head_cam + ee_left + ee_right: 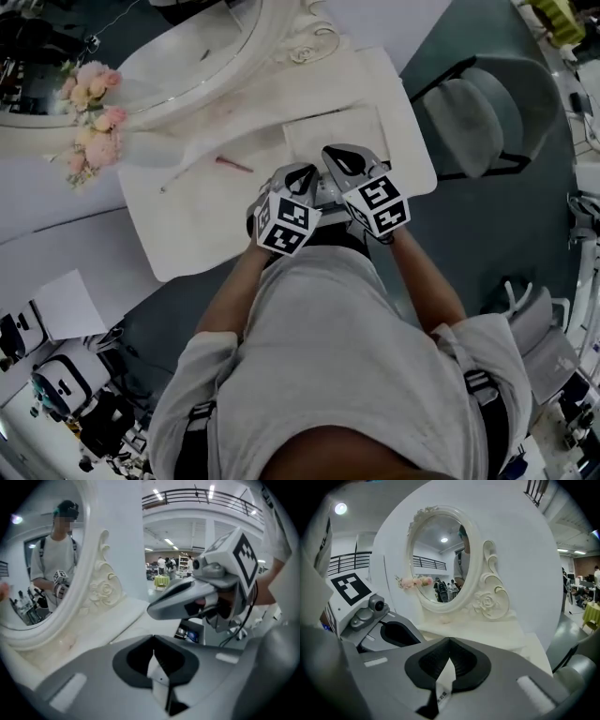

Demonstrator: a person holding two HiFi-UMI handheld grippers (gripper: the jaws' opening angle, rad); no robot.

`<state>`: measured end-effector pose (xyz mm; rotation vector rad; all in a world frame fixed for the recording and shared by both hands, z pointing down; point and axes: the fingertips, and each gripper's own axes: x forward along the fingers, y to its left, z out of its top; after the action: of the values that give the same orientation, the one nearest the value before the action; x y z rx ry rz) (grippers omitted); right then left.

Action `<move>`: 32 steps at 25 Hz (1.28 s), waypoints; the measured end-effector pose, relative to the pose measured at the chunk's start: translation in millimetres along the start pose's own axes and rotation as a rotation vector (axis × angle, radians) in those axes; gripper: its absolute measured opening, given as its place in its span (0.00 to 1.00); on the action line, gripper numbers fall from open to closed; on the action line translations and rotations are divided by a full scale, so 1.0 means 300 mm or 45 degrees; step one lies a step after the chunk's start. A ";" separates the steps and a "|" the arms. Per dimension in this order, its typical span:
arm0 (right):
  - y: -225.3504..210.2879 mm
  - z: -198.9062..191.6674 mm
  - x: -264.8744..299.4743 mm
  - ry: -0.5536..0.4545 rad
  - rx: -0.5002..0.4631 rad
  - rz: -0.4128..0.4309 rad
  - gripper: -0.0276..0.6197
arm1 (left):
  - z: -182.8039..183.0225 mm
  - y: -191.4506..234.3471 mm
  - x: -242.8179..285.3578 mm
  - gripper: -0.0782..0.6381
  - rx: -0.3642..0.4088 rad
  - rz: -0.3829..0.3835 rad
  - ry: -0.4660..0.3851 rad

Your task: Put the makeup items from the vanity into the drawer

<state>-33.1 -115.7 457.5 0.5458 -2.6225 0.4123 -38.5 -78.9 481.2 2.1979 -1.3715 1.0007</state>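
1. Nearest you, just past your grey shirt (347,375), both grippers hang side by side over the front edge of the white vanity top (202,230). Their marker cubes are almost touching.
2. Your left gripper (153,641) has its jaws pressed together with nothing between them. Your right gripper (449,641) is the same, closed on nothing.
3. Just beyond the gripper tips, a rectangular panel (333,131) is outlined in the top. You cannot tell from these views whether it belongs to the drawer.
4. Left of your left gripper lie the makeup items. A slim pink stick (233,166) rests at a slant on the top. Near it a thinner, pale stick (180,175) angles toward the front left. Neither gripper touches either stick, and only bare white surface lies between them and your left gripper.
5. Farther back stands the oval mirror (187,52) in its cream frame, with a carved rose scroll (487,603) at its right foot.
6. A bunch of pink flowers (91,117) sits against the mirror's left side.
7. Right of the vanity, a grey chair (469,112) stands on the dark floor.
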 end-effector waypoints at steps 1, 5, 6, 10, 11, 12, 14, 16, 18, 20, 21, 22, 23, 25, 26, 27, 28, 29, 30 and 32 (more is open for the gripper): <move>0.019 0.022 0.027 -0.002 -0.014 0.009 0.04 | 0.006 0.039 -0.025 0.11 -0.043 0.036 -0.028; 0.102 0.093 0.128 -0.003 -0.067 0.057 0.04 | -0.016 0.169 -0.129 0.11 -0.253 0.152 -0.156; 0.125 0.106 0.153 -0.002 -0.077 0.074 0.04 | -0.032 0.195 -0.151 0.11 -0.289 0.175 -0.182; 0.206 0.146 0.248 0.021 -0.182 0.115 0.04 | -0.112 0.300 -0.207 0.11 -0.401 0.289 -0.222; 0.220 0.153 0.272 0.034 -0.252 0.104 0.04 | -0.129 0.324 -0.215 0.11 -0.436 0.314 -0.227; 0.233 0.158 0.296 0.049 -0.335 0.086 0.04 | -0.142 0.345 -0.224 0.11 -0.467 0.330 -0.233; 0.256 0.169 0.337 0.082 -0.488 0.053 0.04 | -0.164 0.372 -0.242 0.11 -0.512 0.348 -0.248; 0.276 0.188 0.370 0.106 -0.625 0.030 0.04 | -0.189 0.393 -0.261 0.11 -0.545 0.359 -0.259; 0.296 0.207 0.410 0.123 -0.765 -0.001 0.04 | -0.229 0.426 -0.276 0.11 -0.572 0.374 -0.255; 0.309 0.216 0.452 0.134 -0.854 -0.018 0.04 | -0.268 0.467 -0.283 0.11 -0.594 0.398 -0.244; 0.311 0.218 0.470 0.143 -0.878 -0.021 0.04 | -0.281 0.485 -0.285 0.11 -0.608 0.408 -0.245; 0.313 0.220 0.484 0.154 -0.898 -0.022 0.04 | -0.288 0.501 -0.290 0.11 -0.624 0.415 -0.254; 0.316 0.224 0.498 0.165 -0.918 -0.026 0.04 | -0.293 0.518 -0.297 0.11 -0.638 0.420 -0.268; 0.334 0.239 0.530 0.177 -0.950 -0.041 0.04 | -0.304 0.556 -0.320 0.11 -0.651 0.426 -0.287; 0.345 0.248 0.549 0.179 -0.962 -0.049 0.04 | -0.315 0.576 -0.332 0.11 -0.649 0.429 -0.284; 0.354 0.256 0.570 0.183 -0.975 -0.057 0.04 | -0.326 0.596 -0.340 0.11 -0.645 0.432 -0.277; 0.359 0.259 0.593 0.193 -0.993 -0.066 0.04 | -0.337 0.613 -0.344 0.11 -0.642 0.433 -0.269; 0.359 0.257 0.615 0.210 -1.018 -0.077 0.04 | -0.346 0.627 -0.345 0.11 -0.641 0.431 -0.263; 0.355 0.253 0.637 0.232 -1.048 -0.091 0.04 | -0.356 0.639 -0.345 0.11 -0.642 0.428 -0.258; 0.342 0.247 0.676 0.269 -1.114 -0.127 0.04 | -0.374 0.663 -0.343 0.11 -0.640 0.422 -0.246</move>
<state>-272.0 -115.2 467.3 0.2987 -2.2516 -0.6538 -284.9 -36.2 470.7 1.7582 -1.8775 0.4663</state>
